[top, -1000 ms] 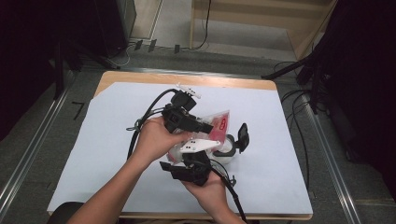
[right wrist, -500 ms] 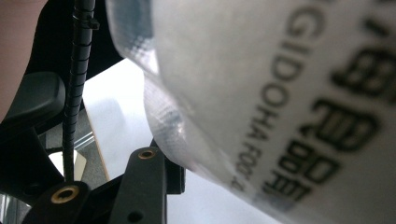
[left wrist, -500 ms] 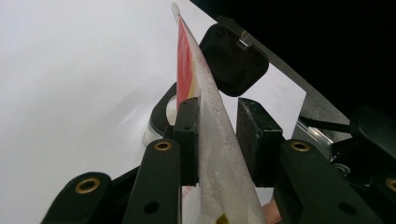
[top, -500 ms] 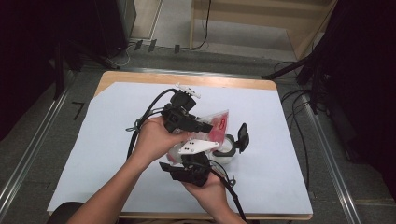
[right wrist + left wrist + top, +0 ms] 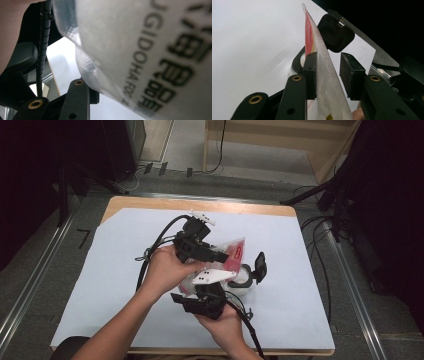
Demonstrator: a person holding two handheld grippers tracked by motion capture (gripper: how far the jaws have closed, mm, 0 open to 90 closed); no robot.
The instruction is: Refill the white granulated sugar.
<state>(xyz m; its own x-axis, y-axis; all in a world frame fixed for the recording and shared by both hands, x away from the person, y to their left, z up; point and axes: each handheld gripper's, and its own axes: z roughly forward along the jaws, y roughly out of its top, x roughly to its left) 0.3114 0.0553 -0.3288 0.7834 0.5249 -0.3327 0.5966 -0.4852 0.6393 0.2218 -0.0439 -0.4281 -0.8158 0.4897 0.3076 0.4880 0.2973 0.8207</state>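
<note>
— Holding up a thin plastic pouch [image 5: 234, 254] over the middle of the counter [image 5: 305, 320], just above a small jar [image 5: 243, 282] with its black flip lid [image 5: 260, 265] swung open.
— Soft or stiff?
— Soft, by the look: light, limp film, slick, apt to fold or slide. Unlikely to break, yet easy to crease or tear at a seam.
— Left hand-held gripper [image 5: 328, 75]?
— Narrow, just now opening a touch, with the pouch between the jaws: one pad [image 5: 310, 75] against the film, the other clear of it. No pinch, then.
— Right hand-held gripper [image 5: 209, 295]?
— Close under the pouch, toward the near edge; cannot tell whether clamped or loose.
— Best place to take hold?
— Along a flat sealed edge, pads square across it, firm enough to stop slipping.
</note>
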